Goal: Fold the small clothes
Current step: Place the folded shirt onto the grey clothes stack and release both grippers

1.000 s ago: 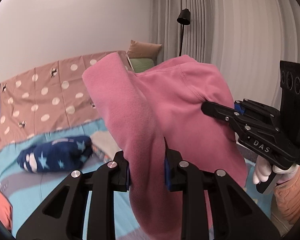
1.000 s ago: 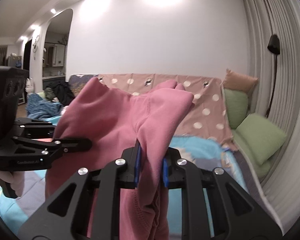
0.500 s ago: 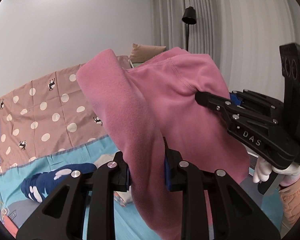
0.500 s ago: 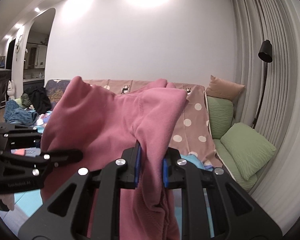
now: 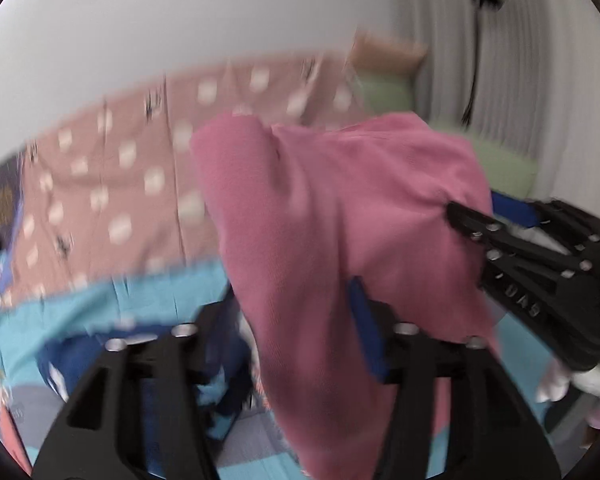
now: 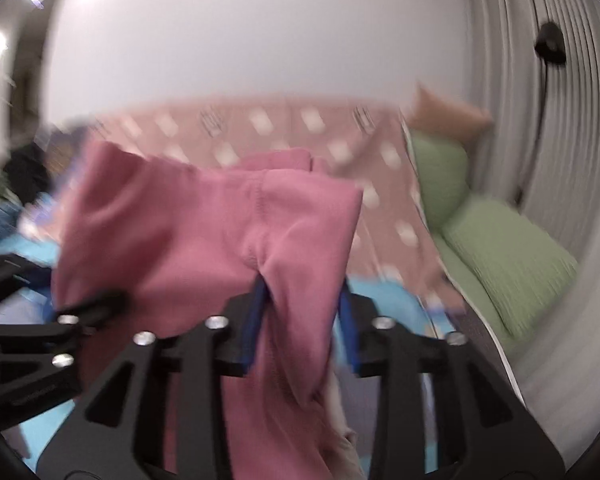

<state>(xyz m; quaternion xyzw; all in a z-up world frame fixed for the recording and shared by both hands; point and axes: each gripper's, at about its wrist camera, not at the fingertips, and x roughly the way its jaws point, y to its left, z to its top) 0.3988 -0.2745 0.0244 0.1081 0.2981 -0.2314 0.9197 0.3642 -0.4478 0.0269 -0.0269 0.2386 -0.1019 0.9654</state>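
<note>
Left wrist view: the pink garment [image 5: 340,216] hangs in the air above the blue spread [image 5: 100,312], bunched and draped, its lower part running down through the left gripper [image 5: 296,320]. That gripper's jaws are opening, standing fairly wide with the cloth between them; a gap shows between the cloth and the left-hand finger, while the blue pad of the right-hand finger [image 5: 366,336] lies close against the cloth. Whether that pad still presses on it, the blur does not let me tell. To the right of the garment, the right gripper [image 5: 476,220] reaches in from the frame edge, its tip at the garment's far upper corner. Below it a white-gloved hand [image 5: 596,380] holds its handle.

In the right wrist view, the garment [image 6: 204,240] drapes in front of the sofa, a fold of it dropping between the right gripper's [image 6: 300,320] blue pads. Those jaws are opening too, at a middling gap, and the fold fills most of the space between them without being visibly squeezed. Left of the garment, the left gripper [image 6: 80,312] pokes in with its tip at the cloth's lower left edge.

Behind the garment stands the sofa with a dotted brown cover [image 6: 300,128]. Right of the garment lie green cushions [image 6: 500,264] and a tan one [image 6: 444,116]. Beyond them hangs a grey curtain [image 6: 540,120] with a black lamp [image 6: 550,46]. Below the garment, on the spread, lies a dark blue item [image 5: 76,360], too blurred to name.
</note>
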